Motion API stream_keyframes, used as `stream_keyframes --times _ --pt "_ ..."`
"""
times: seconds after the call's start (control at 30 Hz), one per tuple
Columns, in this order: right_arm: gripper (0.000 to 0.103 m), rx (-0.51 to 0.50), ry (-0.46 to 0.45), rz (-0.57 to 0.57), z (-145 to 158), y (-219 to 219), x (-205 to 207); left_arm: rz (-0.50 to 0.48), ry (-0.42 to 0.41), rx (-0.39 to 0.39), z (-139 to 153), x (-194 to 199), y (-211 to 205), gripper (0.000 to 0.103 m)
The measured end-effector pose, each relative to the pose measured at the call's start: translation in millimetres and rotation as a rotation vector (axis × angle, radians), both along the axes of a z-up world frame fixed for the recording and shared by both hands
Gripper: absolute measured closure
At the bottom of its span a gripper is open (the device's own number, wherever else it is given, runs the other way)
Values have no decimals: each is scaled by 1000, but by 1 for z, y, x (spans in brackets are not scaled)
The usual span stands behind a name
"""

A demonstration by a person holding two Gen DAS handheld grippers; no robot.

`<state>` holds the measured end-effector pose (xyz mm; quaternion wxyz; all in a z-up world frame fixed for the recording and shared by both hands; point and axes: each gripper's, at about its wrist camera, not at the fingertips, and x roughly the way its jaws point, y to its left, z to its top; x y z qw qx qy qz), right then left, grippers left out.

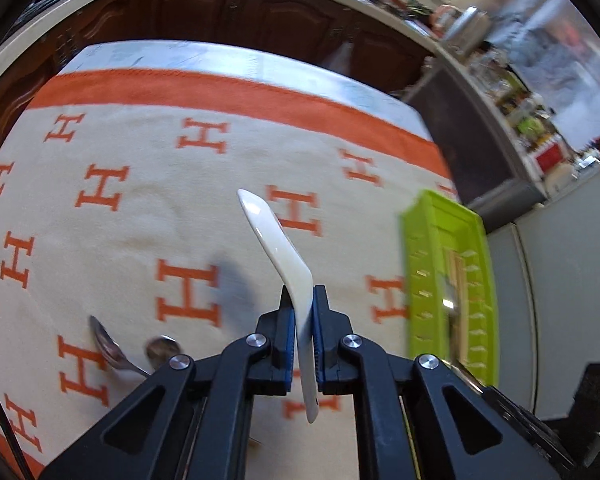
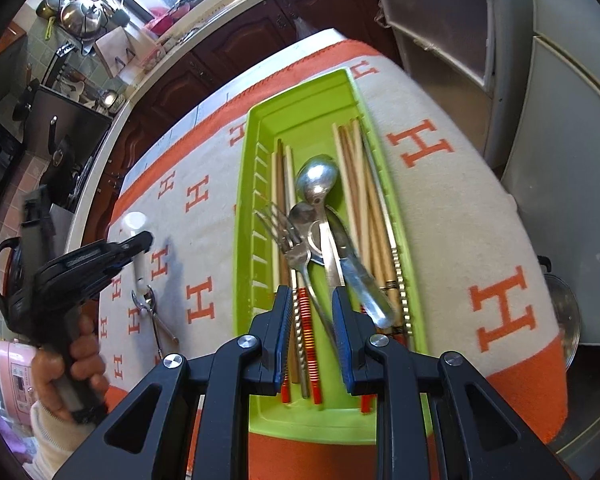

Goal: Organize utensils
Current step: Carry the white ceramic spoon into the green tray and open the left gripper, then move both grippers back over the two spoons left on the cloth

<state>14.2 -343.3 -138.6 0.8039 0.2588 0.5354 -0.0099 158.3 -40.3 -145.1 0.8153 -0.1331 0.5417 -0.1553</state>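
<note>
Your left claw (image 1: 303, 322) is clamped tight, angled steeply downward, your hand (image 2: 74, 368) wrapped round its grip; your right claw (image 2: 312, 320) points down, jaws slightly parted.

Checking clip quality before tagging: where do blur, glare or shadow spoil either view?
Left wrist: the green tray and the background are motion-smeared, while the white spoon in the left gripper stays sharp and casts a soft shadow on the cloth. Right wrist: mostly sharp, with window glare top left, a slightly smeared knife, and strong fisheye bending at the edges.
</note>
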Motion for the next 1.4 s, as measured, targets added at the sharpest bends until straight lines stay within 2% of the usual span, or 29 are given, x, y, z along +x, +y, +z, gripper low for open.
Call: stream_keyframes --times 0.2,0.3,0.47,0.6,0.7,0.77,0.9,0.97,1.07,1.23,1.4 --pt "82 -5 -7 -51 2 -16 -17 -220 -39 -34 37 -33 -68 98" --pt "80 -15 -17 -80 5 -25 -30 -317 -22 -35 36 -51 -99 98" --pt "68 -45 -49 -119 14 -36 -51 -429 22 -2 23 -75 -142 97" --pt "67 -66 -80 -132 23 -41 -65 -477 52 43 12 -84 -157 97" --pt "66 -78 -96 -146 26 -43 -74 -478 68 50 8 -87 -157 93" --pt "65 -78 -96 -148 28 -44 -76 -457 55 55 12 -88 -151 79" --pt "64 -75 -90 -146 29 -43 -80 -414 16 44 23 -88 -139 64" --pt "62 -73 -92 -143 29 -42 -81 -385 -4 42 29 -89 -128 52" --pt "57 -75 -93 -138 29 -38 -80 -354 -30 41 37 -92 -111 48" --pt "57 -91 -92 -99 33 -24 -75 -313 -79 80 45 -100 -82 37" --pt "51 -156 -119 -25 45 5 -68 -235 -108 134 52 -104 -48 30"
